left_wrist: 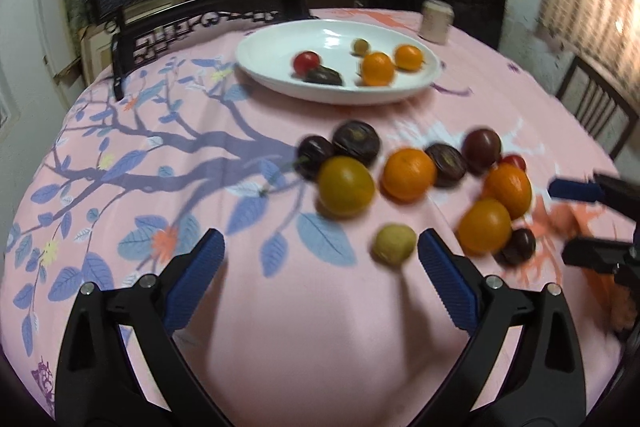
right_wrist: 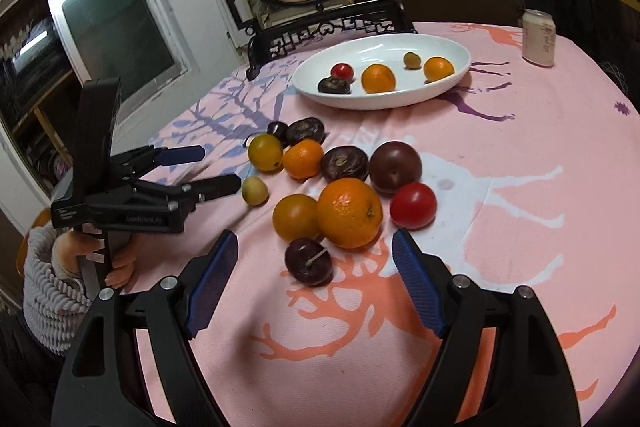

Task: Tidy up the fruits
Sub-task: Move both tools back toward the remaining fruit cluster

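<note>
I count five fruits already in the white plate [right_wrist: 460, 51], well beyond both sets of jaws. About eleven remain loose on the tablecloth [right_wrist: 520, 267], so I judge the job under halfway. My left gripper [left_wrist: 320, 255], jaws wide and empty, has the small yellow fruit [left_wrist: 394, 244] just inside its right finger. My right gripper [right_wrist: 314, 259], also wide and empty, faces the dark plum [right_wrist: 308, 261].

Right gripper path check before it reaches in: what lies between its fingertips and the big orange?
In the right wrist view, a dark plum lies between the right gripper and the big orange.
</note>
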Motion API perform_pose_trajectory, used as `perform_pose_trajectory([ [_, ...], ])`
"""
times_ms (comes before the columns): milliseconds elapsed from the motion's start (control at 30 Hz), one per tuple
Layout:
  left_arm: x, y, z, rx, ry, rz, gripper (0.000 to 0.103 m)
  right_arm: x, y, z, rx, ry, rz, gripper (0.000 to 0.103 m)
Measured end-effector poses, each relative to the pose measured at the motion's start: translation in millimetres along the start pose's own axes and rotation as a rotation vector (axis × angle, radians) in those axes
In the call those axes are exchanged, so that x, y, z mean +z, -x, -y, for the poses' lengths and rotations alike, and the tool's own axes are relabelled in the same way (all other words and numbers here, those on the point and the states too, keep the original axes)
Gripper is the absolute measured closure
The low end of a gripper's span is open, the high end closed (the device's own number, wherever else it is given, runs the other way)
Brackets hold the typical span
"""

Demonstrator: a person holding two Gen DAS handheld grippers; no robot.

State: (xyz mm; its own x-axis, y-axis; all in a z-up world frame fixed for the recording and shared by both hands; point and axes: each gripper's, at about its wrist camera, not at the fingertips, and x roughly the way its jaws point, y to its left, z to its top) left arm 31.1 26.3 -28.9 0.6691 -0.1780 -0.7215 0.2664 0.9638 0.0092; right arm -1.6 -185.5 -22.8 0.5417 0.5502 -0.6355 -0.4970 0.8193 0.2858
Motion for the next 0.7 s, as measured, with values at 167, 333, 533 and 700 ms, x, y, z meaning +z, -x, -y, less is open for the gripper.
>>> perform_pose_trajectory([
  [167, -5, 1, 10, -0.004, -0.043, -0.012, 0.004, -1, -5, -4, -0.019, 0.022, -0.034, 0.026],
  [333, -7, 0, 14, -0.016, -0.063, -0.026, 0.004, -1, -13, -6, -0.032, 0.034, -0.072, 0.032],
  [533, -7, -4, 24, -0.021, -0.112, -0.039, 0.004, 0, -10, 3, -0.046, -0.015, -0.043, 0.033],
  [700, -5, -8, 35, -0.008, -0.166, -0.031, 0.004, 10, -24, 20, 0.043, -0.149, -0.049, 0.033],
])
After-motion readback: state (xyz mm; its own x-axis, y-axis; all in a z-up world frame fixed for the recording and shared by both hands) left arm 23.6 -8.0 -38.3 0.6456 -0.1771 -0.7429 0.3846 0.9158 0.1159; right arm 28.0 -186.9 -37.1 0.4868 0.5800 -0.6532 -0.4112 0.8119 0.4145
